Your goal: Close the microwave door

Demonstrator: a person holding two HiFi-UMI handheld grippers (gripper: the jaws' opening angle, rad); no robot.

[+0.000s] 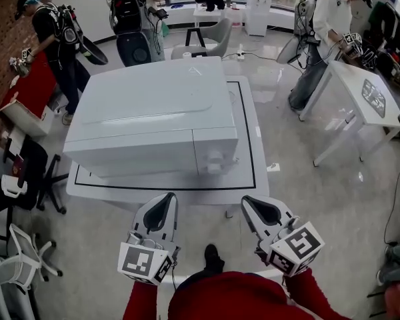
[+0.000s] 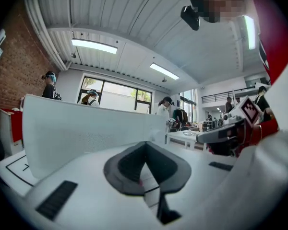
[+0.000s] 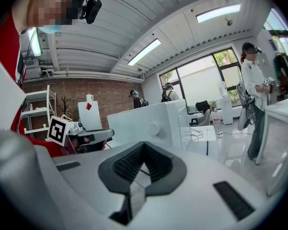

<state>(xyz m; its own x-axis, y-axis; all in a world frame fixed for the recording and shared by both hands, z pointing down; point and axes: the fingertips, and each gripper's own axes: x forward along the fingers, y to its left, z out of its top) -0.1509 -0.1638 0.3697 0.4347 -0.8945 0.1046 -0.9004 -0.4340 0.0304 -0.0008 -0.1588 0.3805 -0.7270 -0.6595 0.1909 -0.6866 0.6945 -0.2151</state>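
A white microwave (image 1: 153, 112) stands on a white table (image 1: 250, 179) marked with a black outline. Its door (image 1: 130, 151) lies flush with the front, next to the panel with a round knob (image 1: 215, 153). My left gripper (image 1: 167, 199) hovers just short of the table's near edge, jaws shut with nothing between them. It faces the microwave front (image 2: 86, 138) in the left gripper view (image 2: 145, 145). My right gripper (image 1: 248, 202) is beside it, also shut and empty, and its own view (image 3: 143, 144) looks at the knob side (image 3: 155, 128). Neither gripper touches the microwave.
A person (image 1: 53, 39) stands by a red table (image 1: 30, 89) at the left. Another person (image 1: 130, 12) is at the back. A third (image 1: 327, 25) works at a white table (image 1: 360, 92) on the right. Office chairs (image 1: 20, 259) stand at my lower left.
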